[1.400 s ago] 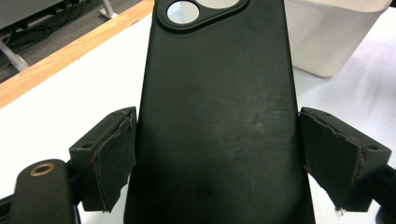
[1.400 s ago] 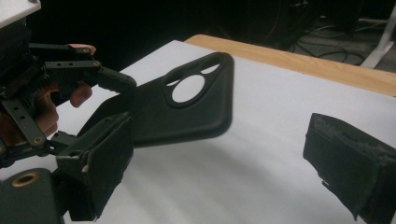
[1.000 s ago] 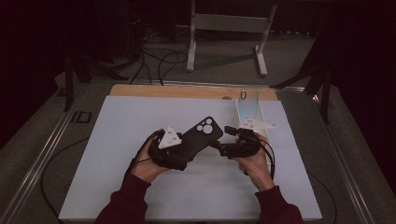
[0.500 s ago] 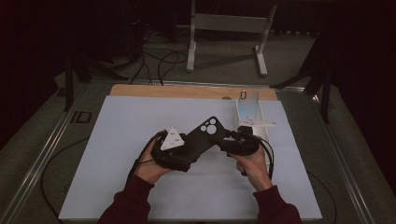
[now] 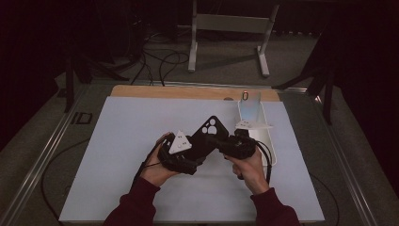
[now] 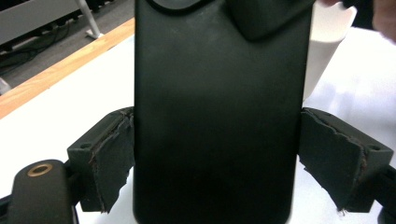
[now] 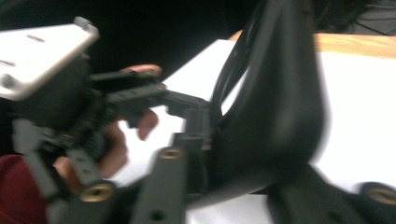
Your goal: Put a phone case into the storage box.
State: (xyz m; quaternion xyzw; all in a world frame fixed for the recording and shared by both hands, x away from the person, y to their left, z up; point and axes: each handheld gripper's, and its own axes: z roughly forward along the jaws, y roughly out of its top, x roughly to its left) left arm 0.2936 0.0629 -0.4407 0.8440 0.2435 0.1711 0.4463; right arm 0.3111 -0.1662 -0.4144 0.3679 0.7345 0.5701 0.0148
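Note:
A black phone case with camera cut-outs at its far end is held above the white mat between both hands. My left gripper is shut on its lower half. In the left gripper view the case stands upright, squeezed between the two worn pads. My right gripper comes in from the right and clamps the case's right edge. In the blurred right gripper view the curved case sits between that gripper's jaws, with the left gripper and a hand behind it.
A white curved holder lies on the mat just right of the grippers, also seen as the white holder behind the case. The white mat ends at a wooden strip at the far edge. A metal stand and cables lie beyond.
The case has turned, its camera end swinging a little right and upward. The right gripper has closed in from the right onto the case's edge.

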